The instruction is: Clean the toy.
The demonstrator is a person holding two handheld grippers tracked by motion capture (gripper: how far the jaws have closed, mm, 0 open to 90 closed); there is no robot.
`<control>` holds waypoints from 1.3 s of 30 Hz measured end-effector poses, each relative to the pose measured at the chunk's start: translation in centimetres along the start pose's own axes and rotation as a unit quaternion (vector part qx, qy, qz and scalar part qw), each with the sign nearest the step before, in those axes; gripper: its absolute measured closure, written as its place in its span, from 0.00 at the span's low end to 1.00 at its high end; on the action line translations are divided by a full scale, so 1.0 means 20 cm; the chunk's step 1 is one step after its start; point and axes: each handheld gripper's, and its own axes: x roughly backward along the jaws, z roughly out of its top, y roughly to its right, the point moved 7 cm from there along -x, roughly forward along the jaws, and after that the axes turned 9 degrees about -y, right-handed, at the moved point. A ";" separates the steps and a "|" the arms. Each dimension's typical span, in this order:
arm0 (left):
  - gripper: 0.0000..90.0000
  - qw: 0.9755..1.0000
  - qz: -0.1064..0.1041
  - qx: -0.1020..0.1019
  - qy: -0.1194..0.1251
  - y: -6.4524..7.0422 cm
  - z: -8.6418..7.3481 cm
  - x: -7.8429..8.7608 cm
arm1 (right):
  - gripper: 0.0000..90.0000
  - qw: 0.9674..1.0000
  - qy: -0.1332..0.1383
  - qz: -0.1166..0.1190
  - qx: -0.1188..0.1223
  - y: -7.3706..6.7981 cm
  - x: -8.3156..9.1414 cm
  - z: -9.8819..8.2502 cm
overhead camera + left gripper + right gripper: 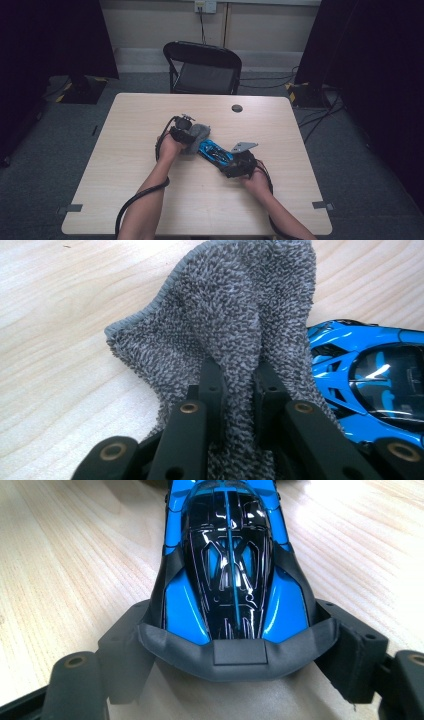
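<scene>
- Car (215, 151) mid-bench, long axis running far-left to near-right.
- Right tool (237, 165) clamps its near-right end, jaws wide.
- Left tool (186, 134) pinches cloth (199, 133) at the car's far-left end, nearer for wiping.

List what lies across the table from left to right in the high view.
Left tool → grey cloth → blue toy car → right tool. The small dark disc lies farther back on the table, so its place in the order is unclear.

The high view is dim with dark corners, while both gripper views are bright, sharp and glare-streaked.
</scene>
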 end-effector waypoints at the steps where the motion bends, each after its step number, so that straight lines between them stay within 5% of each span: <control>1: 0.87 1.000 0.000 0.003 0.001 -0.01 0.00 0.00 | 0.27 1.000 0.000 0.000 0.000 0.00 0.00 0.00; 10: 0.87 1.000 0.010 0.014 0.002 -0.07 -0.04 0.03 | 0.27 1.000 0.000 0.000 -0.001 0.00 0.00 0.00; 18: 0.87 1.000 0.010 0.006 0.025 -0.07 -0.03 0.16 | 0.27 1.000 0.000 0.000 -0.001 0.00 0.00 0.00; 23: 0.87 0.999 -0.004 -0.014 0.041 -0.01 -0.01 0.23 | 0.27 1.000 0.000 0.000 -0.001 0.00 0.00 0.00; 27: 0.87 0.998 -0.021 -0.039 0.054 0.11 0.01 0.27 | 0.27 1.000 0.000 0.000 -0.001 0.00 0.00 0.00; 39: 0.87 0.993 -0.060 -0.090 0.052 0.37 0.01 0.22 | 0.27 1.000 0.000 0.000 0.000 0.00 0.00 0.00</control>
